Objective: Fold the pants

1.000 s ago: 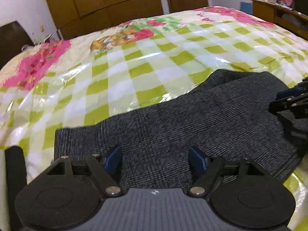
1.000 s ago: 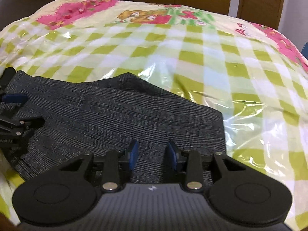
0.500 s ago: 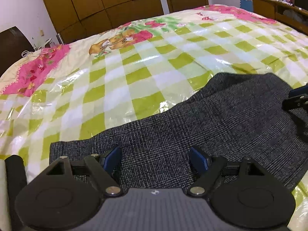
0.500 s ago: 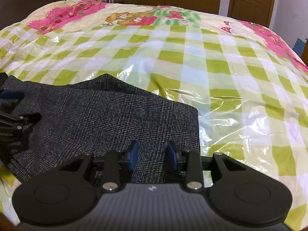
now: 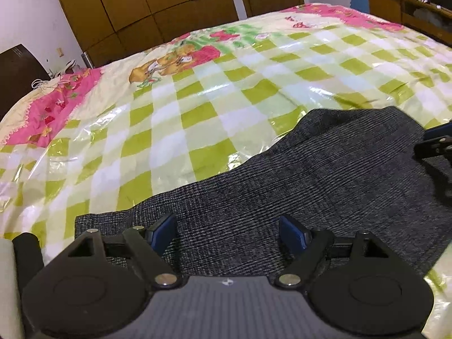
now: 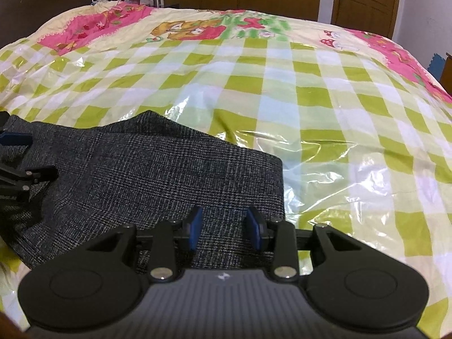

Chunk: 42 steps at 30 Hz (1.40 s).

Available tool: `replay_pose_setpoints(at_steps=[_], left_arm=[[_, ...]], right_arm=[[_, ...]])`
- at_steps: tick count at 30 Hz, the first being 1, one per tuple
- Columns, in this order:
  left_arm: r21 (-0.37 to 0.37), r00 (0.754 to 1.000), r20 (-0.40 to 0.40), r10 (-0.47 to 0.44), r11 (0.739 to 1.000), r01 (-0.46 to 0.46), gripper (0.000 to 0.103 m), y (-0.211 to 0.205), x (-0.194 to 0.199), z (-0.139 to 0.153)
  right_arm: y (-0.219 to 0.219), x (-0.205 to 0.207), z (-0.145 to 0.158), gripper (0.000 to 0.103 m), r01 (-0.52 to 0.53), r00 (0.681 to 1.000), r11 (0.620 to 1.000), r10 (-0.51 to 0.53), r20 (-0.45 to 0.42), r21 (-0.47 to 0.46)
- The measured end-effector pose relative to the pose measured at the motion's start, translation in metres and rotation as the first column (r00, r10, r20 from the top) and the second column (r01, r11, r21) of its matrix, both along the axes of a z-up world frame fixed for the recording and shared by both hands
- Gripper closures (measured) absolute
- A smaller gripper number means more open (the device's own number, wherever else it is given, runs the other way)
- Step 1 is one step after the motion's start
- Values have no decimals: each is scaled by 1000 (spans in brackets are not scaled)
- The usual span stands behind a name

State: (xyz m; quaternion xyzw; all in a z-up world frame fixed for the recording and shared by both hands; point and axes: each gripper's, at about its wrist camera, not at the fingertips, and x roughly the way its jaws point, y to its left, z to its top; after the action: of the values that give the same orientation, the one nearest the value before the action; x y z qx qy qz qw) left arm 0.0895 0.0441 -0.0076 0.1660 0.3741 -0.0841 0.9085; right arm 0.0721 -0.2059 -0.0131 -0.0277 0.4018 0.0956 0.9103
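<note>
Lying folded, dark woven pants cover glossy checked plastic sheet.

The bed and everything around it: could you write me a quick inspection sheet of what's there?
Surface: bed under a green-checked cover with clear plastic over it.
Job's things: dark grey pants lying folded near the front edge.
Clutter: nothing seen on the bed.
Grippers: left gripper wide open over the pants; right gripper narrower, nothing pinched between its fingers.
Cables: white cords by the far corner.
Surroundings: wooden wardrobe, door, side cabinet.
</note>
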Motion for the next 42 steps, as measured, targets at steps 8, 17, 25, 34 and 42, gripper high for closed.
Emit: replay_pose_setpoints(at_steps=[8, 17, 25, 34, 42], left_arm=[[1, 998, -54, -23, 1000, 23, 12, -11, -4, -12], [-26, 999, -46, -24, 999, 23, 12, -7, -8, -11], [-51, 998, -51, -42, 998, 40, 12, -13, -8, -12], [-48, 995, -57, -80, 996, 77, 12, -23, -5, -11], [-62, 993, -68, -93, 994, 89, 12, -27, 3, -12]], right_arm=[[-33, -7, -1, 64, 75, 997, 997, -74, -13, 27], [-65, -7, -5, 60, 108, 992, 983, -95, -85, 152], [-96, 5, -19, 59, 128, 974, 895, -32, -226, 426], [-113, 35, -36, 61, 124, 953, 808, 66, -296, 576], [-110, 46, -33, 62, 67, 948, 699, 177, -263, 712]])
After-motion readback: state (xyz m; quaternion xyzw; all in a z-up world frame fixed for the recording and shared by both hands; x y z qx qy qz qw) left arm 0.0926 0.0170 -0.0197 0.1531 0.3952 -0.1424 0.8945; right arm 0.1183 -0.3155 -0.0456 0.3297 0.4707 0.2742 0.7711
